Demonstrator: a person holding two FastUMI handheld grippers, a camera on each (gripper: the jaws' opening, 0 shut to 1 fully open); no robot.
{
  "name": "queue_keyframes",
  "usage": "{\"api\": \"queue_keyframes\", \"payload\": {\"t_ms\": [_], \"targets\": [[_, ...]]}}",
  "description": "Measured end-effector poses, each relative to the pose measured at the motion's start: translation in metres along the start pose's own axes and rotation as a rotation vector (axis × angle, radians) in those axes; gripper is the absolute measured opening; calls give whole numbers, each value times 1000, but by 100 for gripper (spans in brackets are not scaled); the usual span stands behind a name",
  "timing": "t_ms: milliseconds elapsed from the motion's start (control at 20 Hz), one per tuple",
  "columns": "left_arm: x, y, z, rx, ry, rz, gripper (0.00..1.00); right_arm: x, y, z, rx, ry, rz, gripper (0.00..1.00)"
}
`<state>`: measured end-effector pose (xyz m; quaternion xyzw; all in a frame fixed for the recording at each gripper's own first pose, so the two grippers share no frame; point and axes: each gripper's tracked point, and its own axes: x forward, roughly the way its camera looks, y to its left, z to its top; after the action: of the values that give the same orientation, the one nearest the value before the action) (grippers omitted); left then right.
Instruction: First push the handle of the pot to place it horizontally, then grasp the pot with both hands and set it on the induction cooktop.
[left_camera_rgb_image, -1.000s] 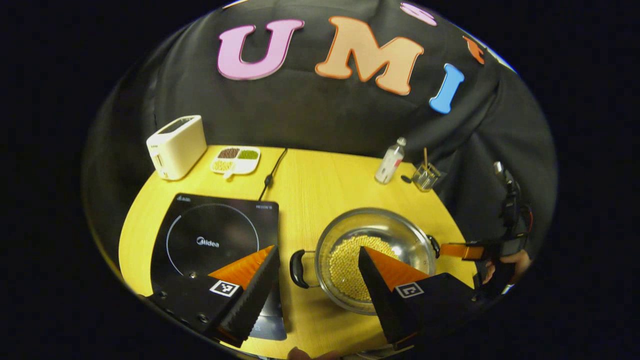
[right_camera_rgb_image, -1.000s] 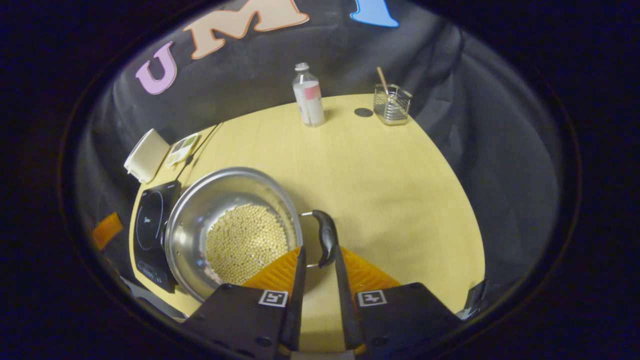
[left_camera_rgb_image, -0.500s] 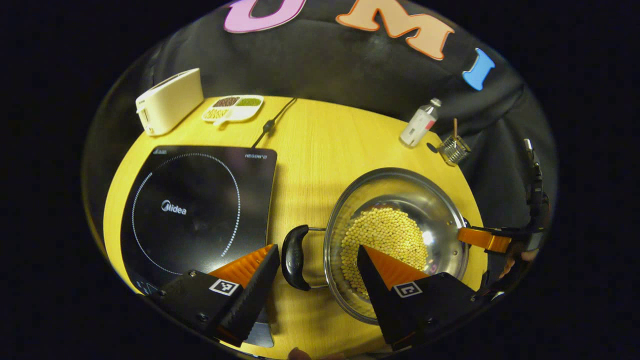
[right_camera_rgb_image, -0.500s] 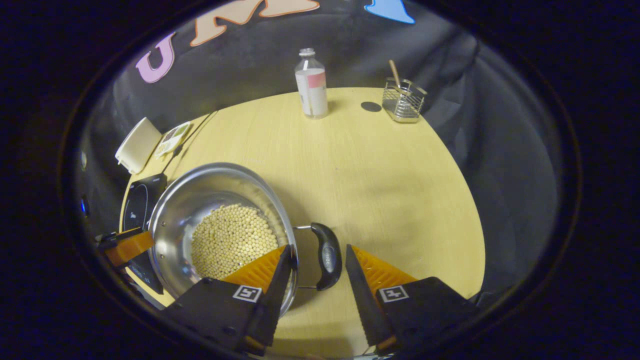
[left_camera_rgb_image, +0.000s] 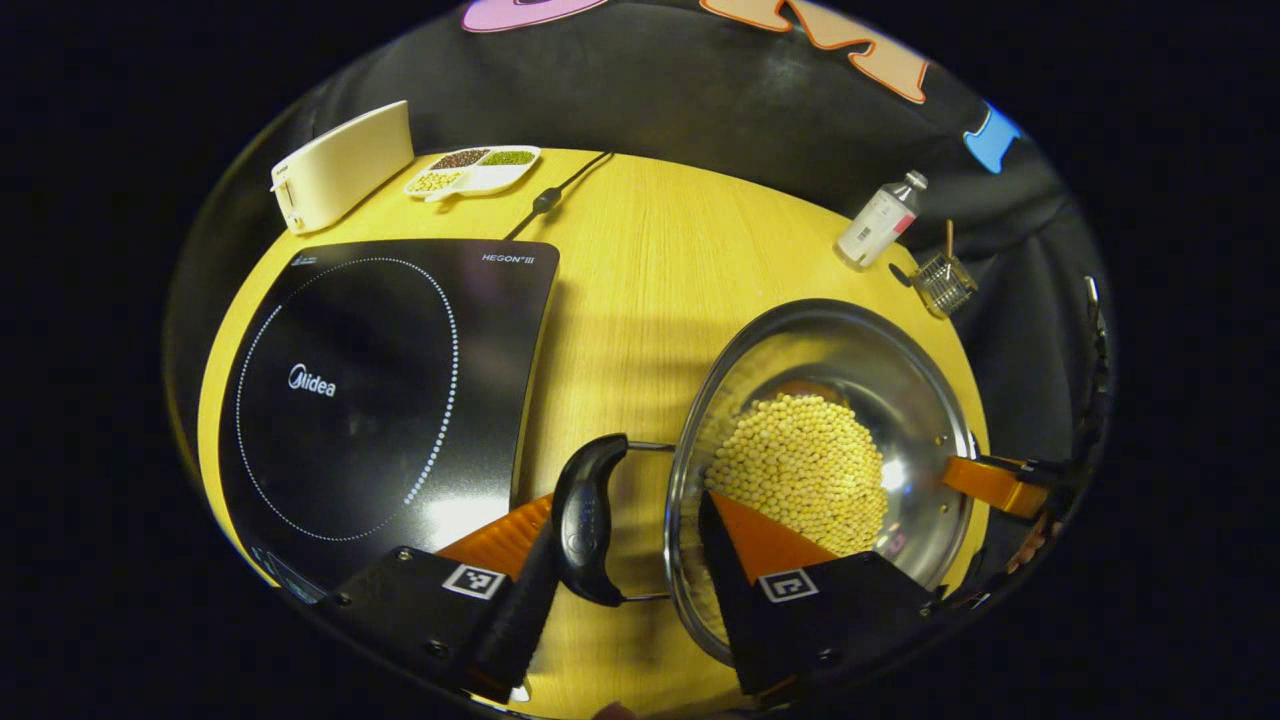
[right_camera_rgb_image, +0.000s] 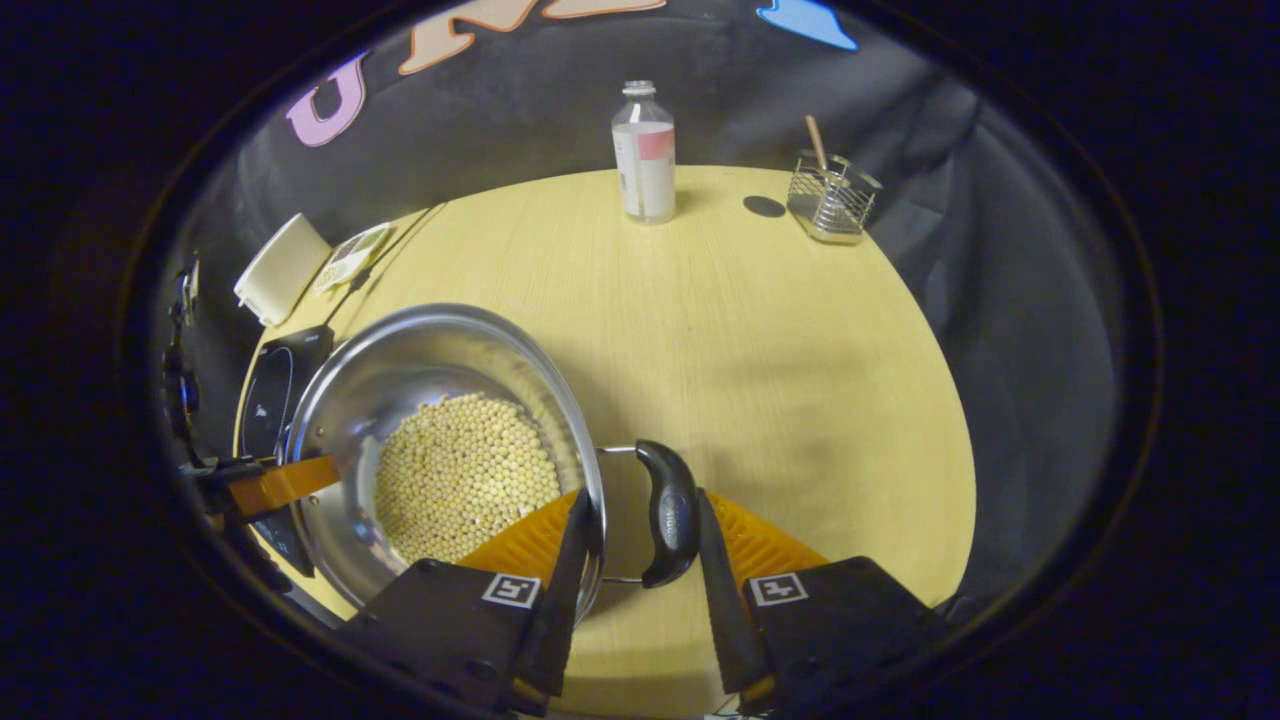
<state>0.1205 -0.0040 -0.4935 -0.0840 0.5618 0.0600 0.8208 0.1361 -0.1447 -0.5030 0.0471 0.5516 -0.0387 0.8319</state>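
1. Left gripper view: the left gripper (left_camera_rgb_image: 628, 545) is low over the table (left_camera_rgb_image: 640, 260) with its fingers apart, straddling the pot's left handle (left_camera_rgb_image: 585, 520). The outer finger lies against or just beside the handle's outer face. The inner finger rises in front of the pot's rim, apart from the handle, so nothing is clamped yet.

2. Same view: the pot (left_camera_rgb_image: 825, 460), steel and holding a bed of pale beans (left_camera_rgb_image: 800, 485), stands on the table just to the right of the induction cooktop (left_camera_rgb_image: 380, 385), not on it. The cooktop's ringed zone is bare. The other gripper (left_camera_rgb_image: 1000, 485) shows at the pot's far rim.

3. Right gripper view: the right gripper (right_camera_rgb_image: 640, 530) has its fingers apart around the pot's right handle (right_camera_rgb_image: 670, 512). One finger is on the pot side against the rim and the other is just outside the handle; I cannot tell whether either presses.

4. Same view: the pot (right_camera_rgb_image: 420, 400) rests flat on the table (right_camera_rgb_image: 750, 330), and the left gripper's tip (right_camera_rgb_image: 285, 483) shows at its opposite rim.

5. Judgement: both handles look level, so the pushing step appears finished and the two-handed grasp is in hand.

6. Next, both grippers should close firmly on their handles, lift evenly so the beans stay level, carry the pot left and lower it centred on the cooktop's ring.
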Motion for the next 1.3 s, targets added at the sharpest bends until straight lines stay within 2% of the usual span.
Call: {"api": "queue_keyframes", "payload": {"t_ms": [50,100,150,250,450,500,550,650,700,750,800,850,900,1050,1100,1150,1200,1250,1300], "targets": [[-3,2,2,5,-3,0,72,0,0,1,-1,-2,1,53],[3,0,2,7,-7,5,65,0,0,1,0,-1,-1,53],[2,0,0,15,-2,9,67,0,0,1,0,1,0,53],[2,1,0,14,5,14,63,-3,0,3,7,10,9,49],[-6,1,-4,-18,26,27,58,-7,1,6,48,45,39,49],[-12,0,-3,-17,17,33,60,-9,-1,6,43,41,47,44],[-21,-1,-3,-11,13,42,60,-13,-1,7,46,40,55,49],[-36,0,-1,-4,-2,64,62,-29,4,2,61,40,76,45],[-43,4,-1,-3,-6,77,62,-32,8,2,68,38,93,48],[-51,7,-1,-1,-8,92,59,-35,13,3,71,34,113,44],[-61,13,0,0,-16,110,62,-37,22,5,70,26,133,48],[-70,20,3,3,-22,129,62,-40,31,6,66,21,152,44],[-77,28,5,7,-26,147,61,-43,40,5,66,19,169,48],[-97,50,10,3,-45,179,59,-47,68,5,70,16,214,44],[-103,59,12,4,-52,186,61,-50,76,6,72,18,225,44],[-107,65,13,2,-60,189,61,-51,84,8,71,18,230,48],[-109,72,14,-2,-67,187,59,-52,92,8,65,14,229,44],[-110,80,14,-7,-72,179,59,-55,100,11,53,6,223,48],[-109,88,14,-15,-74,168,59,-59,109,11,42,1,216,44]]}}
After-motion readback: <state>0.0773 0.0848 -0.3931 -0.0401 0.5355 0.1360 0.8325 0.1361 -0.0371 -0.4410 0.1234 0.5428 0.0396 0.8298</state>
